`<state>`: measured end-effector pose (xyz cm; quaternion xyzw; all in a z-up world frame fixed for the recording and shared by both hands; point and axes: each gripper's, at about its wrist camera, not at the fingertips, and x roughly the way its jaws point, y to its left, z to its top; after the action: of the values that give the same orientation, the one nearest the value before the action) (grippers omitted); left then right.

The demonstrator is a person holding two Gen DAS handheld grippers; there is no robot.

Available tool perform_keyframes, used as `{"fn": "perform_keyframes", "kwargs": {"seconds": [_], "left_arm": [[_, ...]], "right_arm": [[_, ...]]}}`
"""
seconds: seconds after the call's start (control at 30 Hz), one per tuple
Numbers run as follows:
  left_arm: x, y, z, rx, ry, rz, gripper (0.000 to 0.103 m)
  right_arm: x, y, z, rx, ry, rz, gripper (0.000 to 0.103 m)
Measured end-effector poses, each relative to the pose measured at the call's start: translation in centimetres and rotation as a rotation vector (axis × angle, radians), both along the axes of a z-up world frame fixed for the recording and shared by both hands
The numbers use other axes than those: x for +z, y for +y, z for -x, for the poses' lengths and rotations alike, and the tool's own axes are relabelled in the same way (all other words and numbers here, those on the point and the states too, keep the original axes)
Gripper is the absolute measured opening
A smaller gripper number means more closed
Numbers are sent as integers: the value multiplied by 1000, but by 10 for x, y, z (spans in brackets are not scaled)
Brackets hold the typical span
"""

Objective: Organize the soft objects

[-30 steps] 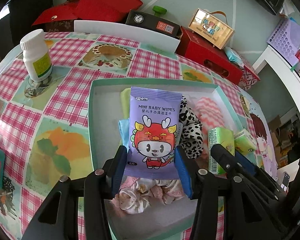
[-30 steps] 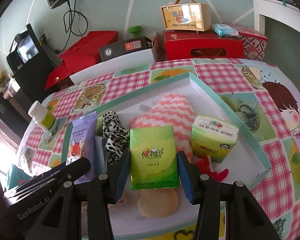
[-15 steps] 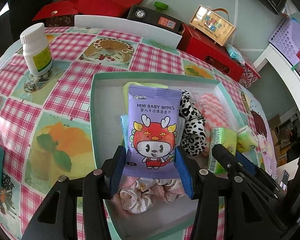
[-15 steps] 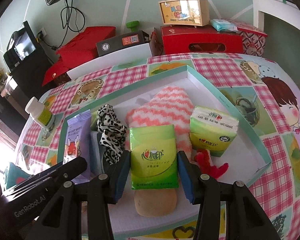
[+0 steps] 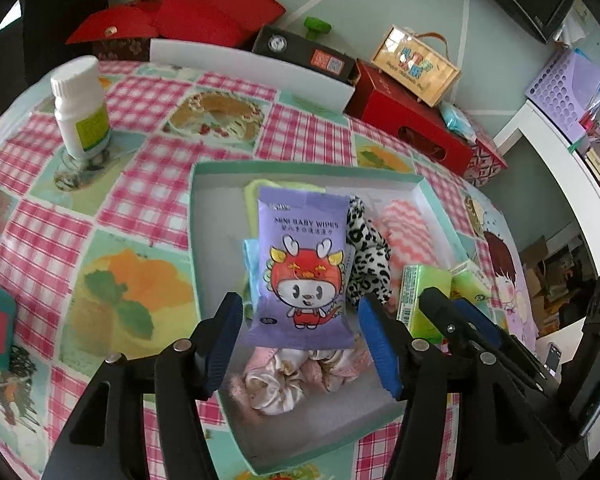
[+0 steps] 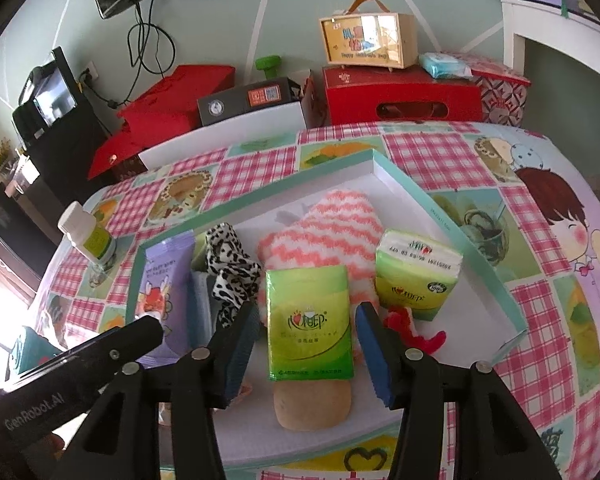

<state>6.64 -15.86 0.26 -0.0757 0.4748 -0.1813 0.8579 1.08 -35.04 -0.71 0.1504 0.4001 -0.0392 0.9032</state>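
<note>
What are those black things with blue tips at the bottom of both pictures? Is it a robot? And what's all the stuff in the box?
No robot: a person holds one pair of tongs in each hand, and each carries a camera looking along its two fingers. One picture comes from the left tongs, the other from the right tongs. On the checked tablecloth sits a shallow box of soft things. The left tongs are opening around a purple wipes pack, and the right ones around a green tissue pack. Both packs lie in the box, with gaps beside the blue pads.

Two green tissue packs (image 6: 309, 324), one wipes pack (image 5: 303, 268), one bottle (image 5: 82, 114), perhaps two scrunchies (image 5: 284, 376).
</note>
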Motion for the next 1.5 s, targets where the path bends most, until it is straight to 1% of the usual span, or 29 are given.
{"fn": "perform_keyframes", "kwargs": {"seconds": [0.17, 0.3, 0.33, 0.4, 0.47, 0.57, 0.63, 0.7, 0.73, 0.77, 0.8, 0.83, 0.93, 1.33, 1.5], "left_arm": [[8, 8, -1, 40, -48, -54, 62], [3, 15, -6, 79, -40, -113, 62], [1, 17, -7, 89, -32, -122, 62], [-3, 22, -9, 113, -19, -137, 70], [-6, 27, -12, 154, -17, -160, 87], [-8, 36, -14, 204, -26, -201, 88], [-10, 43, -16, 234, -26, -209, 89], [-10, 47, -17, 255, -30, -212, 93], [-11, 49, -17, 271, -40, -232, 96], [-12, 49, -17, 277, -42, -252, 100], [-13, 49, -18, 281, -46, -274, 101], [-15, 51, -18, 287, -43, -282, 101], [-18, 54, -19, 291, -25, -271, 101], [-19, 54, -19, 287, -21, -285, 101], [-18, 52, -20, 263, -7, -252, 101]], "right_arm": [[6, 2, 3, 4, -17, 9, 55], [4, 5, 3, 10, -10, 21, 55], [4, 6, 3, 9, -9, 26, 57], [4, 6, 2, 3, -5, 39, 73], [3, 7, 2, -7, -3, 60, 79], [1, 7, 2, -10, 8, 71, 83], [-1, 7, 1, -11, 13, 74, 85], [-1, 7, 2, -10, 11, 78, 89], [0, 8, 2, -9, 7, 82, 91], [0, 8, 2, -8, 3, 84, 101], [0, 8, 3, -6, -2, 85, 103], [1, 9, 3, -2, -10, 88, 103], [1, 12, 2, 1, -11, 98, 103], [-3, 13, 1, 7, 10, 106, 103], [-1, 15, 2, 8, 4, 115, 103]]}}
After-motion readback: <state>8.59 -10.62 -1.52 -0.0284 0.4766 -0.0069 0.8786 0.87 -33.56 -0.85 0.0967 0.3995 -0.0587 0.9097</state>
